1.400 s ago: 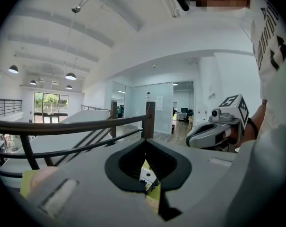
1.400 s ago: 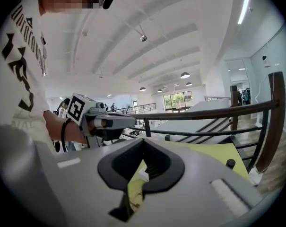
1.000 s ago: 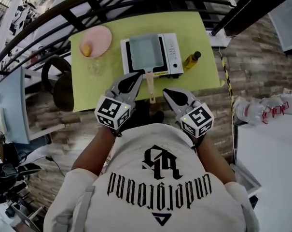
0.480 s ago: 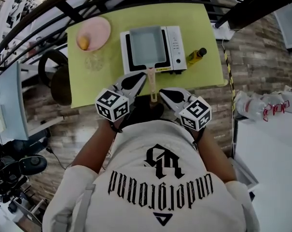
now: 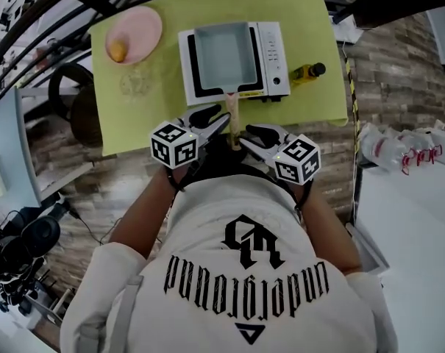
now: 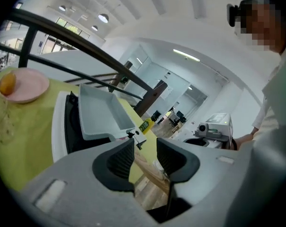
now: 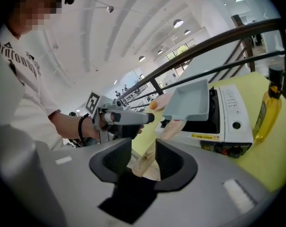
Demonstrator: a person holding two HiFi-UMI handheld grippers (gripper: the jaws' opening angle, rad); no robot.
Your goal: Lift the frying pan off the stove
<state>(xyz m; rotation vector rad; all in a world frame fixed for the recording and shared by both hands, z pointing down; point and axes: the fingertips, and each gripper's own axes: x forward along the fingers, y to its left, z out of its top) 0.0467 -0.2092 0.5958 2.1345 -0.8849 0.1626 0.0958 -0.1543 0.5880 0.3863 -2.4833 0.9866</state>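
A grey rectangular frying pan (image 5: 222, 56) sits on a white portable stove (image 5: 272, 57) on the green table (image 5: 171, 116). Its wooden handle (image 5: 232, 118) points toward me, past the table's near edge. My left gripper (image 5: 211, 121) flanks the handle from the left and my right gripper (image 5: 253, 132) from the right. The left gripper view shows the handle (image 6: 150, 171) between the left gripper's (image 6: 145, 156) parted pads. In the right gripper view the handle (image 7: 173, 126) runs between the right gripper's (image 7: 143, 154) pads. Both sets of jaws have just been opening, and neither clamps the handle.
A pink plate (image 5: 137, 29) holding an orange piece of food (image 5: 118, 50) lies at the table's far left. A yellow oil bottle (image 5: 308, 72) stands right of the stove. Dark railings run behind the table. Brick-patterned floor surrounds it.
Both grippers have sunk and closed in on the pan's handle from either side. Their jaws, shut before, now stand apart around it. The pan has not moved.
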